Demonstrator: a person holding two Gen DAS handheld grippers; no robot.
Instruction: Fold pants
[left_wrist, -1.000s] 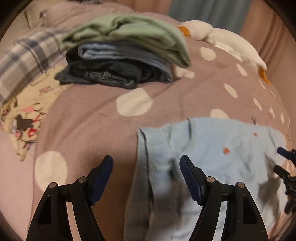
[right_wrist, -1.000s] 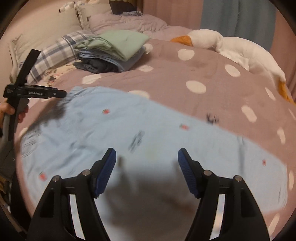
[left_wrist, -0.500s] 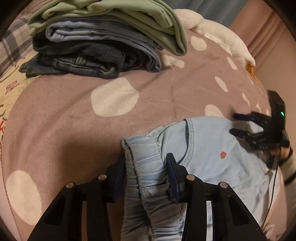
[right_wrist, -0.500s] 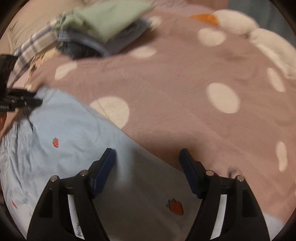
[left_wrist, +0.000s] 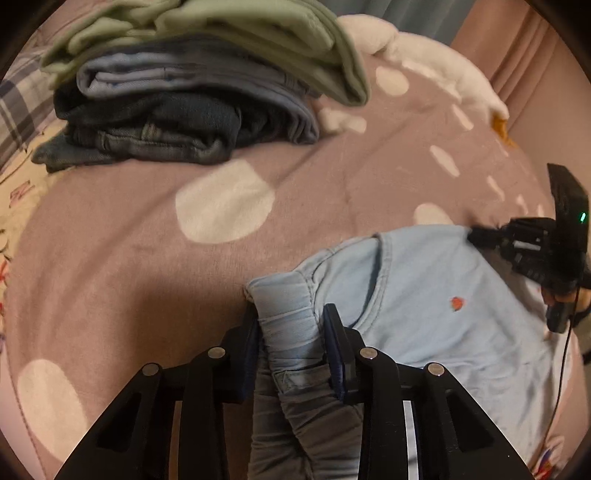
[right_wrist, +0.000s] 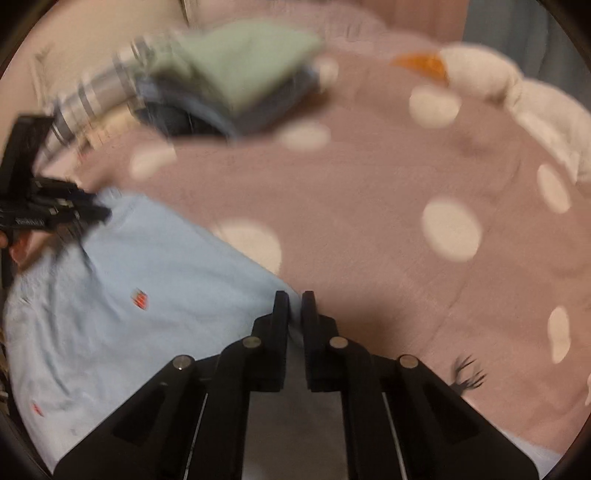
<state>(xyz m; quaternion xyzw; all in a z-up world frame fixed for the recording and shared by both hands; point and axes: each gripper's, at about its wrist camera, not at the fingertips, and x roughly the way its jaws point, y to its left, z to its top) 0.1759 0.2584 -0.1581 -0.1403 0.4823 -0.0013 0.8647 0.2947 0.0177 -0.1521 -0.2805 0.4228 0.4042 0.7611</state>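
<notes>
Spotted mauve blanket (left_wrist: 140, 236) spread wide; stack of folded clothes (left_wrist: 192, 96) at its far side. Light blue pants (left_wrist: 436, 302) flat on blanket, waistband corner bunched between left gripper (left_wrist: 291, 339) pads, jaws narrow and closing on the thick fold. Right gripper (right_wrist: 294, 325) at the pants' opposite edge (fabric thin there), jaws nearly together, pinching the hem.

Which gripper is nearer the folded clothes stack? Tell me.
Left. The left gripper, closing on the light blue pants waistband, faces the stack close ahead. The right gripper pinches the pants' edge farther off.
</notes>
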